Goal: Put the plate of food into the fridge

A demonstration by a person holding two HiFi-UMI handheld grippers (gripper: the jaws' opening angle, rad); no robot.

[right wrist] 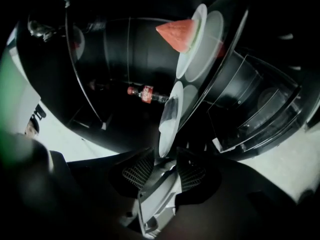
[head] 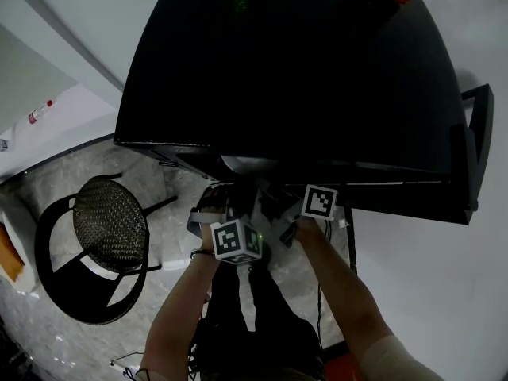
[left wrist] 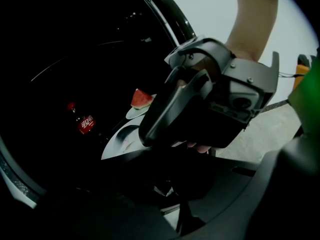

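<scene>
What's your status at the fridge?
Right gripper open, rim of near plate between its jaws. Left gripper shut, view dim. Watermelon plate on shelf in fridge, cola bottle also inside. No obstruction seen.

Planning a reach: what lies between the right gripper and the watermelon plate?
A second white plate, rim between the right gripper's open jaws, before the watermelon plate: right gripper view.

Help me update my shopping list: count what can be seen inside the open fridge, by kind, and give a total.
Plates: 2
Watermelon slices: 1
Bottles: 1
Total: 4
</scene>
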